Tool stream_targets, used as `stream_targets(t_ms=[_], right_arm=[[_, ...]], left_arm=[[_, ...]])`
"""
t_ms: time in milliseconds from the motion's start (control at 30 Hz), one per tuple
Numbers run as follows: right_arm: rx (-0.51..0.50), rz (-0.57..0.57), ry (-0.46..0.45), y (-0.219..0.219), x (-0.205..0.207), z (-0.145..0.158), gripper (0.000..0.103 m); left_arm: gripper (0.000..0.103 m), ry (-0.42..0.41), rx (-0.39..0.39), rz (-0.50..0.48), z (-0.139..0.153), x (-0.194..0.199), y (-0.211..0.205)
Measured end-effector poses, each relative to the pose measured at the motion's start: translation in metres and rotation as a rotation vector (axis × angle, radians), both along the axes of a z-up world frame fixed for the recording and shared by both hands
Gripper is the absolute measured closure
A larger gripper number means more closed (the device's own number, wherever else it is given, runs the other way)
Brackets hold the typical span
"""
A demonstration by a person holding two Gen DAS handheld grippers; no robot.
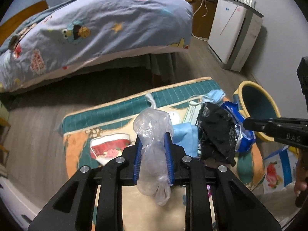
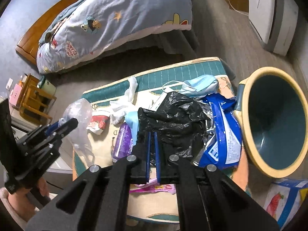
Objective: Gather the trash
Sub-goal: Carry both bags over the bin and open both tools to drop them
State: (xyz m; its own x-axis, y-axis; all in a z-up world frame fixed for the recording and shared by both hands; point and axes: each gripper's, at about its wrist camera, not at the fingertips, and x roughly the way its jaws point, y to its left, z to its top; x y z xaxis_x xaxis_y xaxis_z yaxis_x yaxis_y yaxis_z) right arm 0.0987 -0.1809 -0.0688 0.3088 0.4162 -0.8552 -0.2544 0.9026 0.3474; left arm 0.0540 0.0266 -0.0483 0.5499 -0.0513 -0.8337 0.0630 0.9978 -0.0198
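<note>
Now, through my left wrist camera, my left gripper (image 1: 153, 146) is pinched narrow on a clear plastic bag (image 1: 153, 144), which stands up past my fingertips and hangs limp below them, so I hold it near its middle to keep it from slipping. Beyond my tips lies the rug (image 1: 119, 107) with more trash on it, and ahead to my right the right gripper (image 1: 250, 124) reaches in sideways with a black plastic bag (image 1: 215, 132) bunched at its tip. The bin (image 1: 258, 104) stands past that, its mouth tilted toward me. I judge the way there is partly barred by my other tool, so I should let it go first.

Next, through my right wrist camera, my right gripper (image 2: 152, 134) is fully closed, with the black plastic bag (image 2: 173, 117) spreading out from my fingertips; a thin fold seems caught there. A blue snack wrapper (image 2: 225, 134) lies just right of the bag, against the bin's (image 2: 248, 115) yellow rim, and a blue face mask (image 2: 200, 84) sits farther ahead. The bin's open mouth is close on my right with free room above its rim. My left gripper (image 2: 65, 124) holds off to my left.
</note>
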Motion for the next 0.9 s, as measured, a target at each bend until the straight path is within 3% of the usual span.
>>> stream_targets(t_ms=[67,100,133,200,333,500,567,600,633,733,900], right_arm=[[-0.028,0.013,0.031,0.005,-0.001,-0.012,0.094],[-0.063,0.023,0.052,0.01,-0.001,-0.02,0.078],[-0.094,0.03,0.057,0.014,-0.001,-0.026,0.05],[-0.145,0.043,0.04,0.023,-0.003,-0.031,0.028],[-0.237,0.093,0.059,0.038,-0.003,-0.052,0.021],[-0.398,0.151,0.072,0.055,-0.002,-0.082,0.021],[-0.413,0.17,0.072,0.057,-0.003,-0.087,0.037],[-0.404,0.179,0.087,0.057,-0.004,-0.089,0.068],[-0.377,0.172,0.113,0.055,-0.003,-0.09,0.081],[-0.316,0.142,0.106,0.048,-0.002,-0.078,0.092],[-0.138,0.093,0.048,0.028,0.001,-0.036,0.094]], left_arm=[[0.079,0.006,-0.017,0.018,-0.002,0.001,0.003],[0.079,0.006,-0.025,0.027,-0.002,0.002,0.004],[0.079,0.006,-0.033,0.032,-0.004,0.002,0.007],[0.079,0.004,-0.046,0.037,-0.004,0.001,0.009],[0.079,0.003,-0.046,0.033,-0.005,0.001,0.011],[0.079,0.008,-0.07,0.05,-0.006,0.003,0.019],[0.079,0.009,-0.079,0.052,-0.006,0.003,0.019],[0.079,0.009,-0.081,0.048,-0.006,0.004,0.019],[0.079,0.005,-0.081,0.043,-0.006,0.004,0.017],[0.079,-0.005,-0.085,0.034,-0.004,0.004,0.015],[0.079,-0.021,-0.09,0.03,0.0,0.002,0.013]])
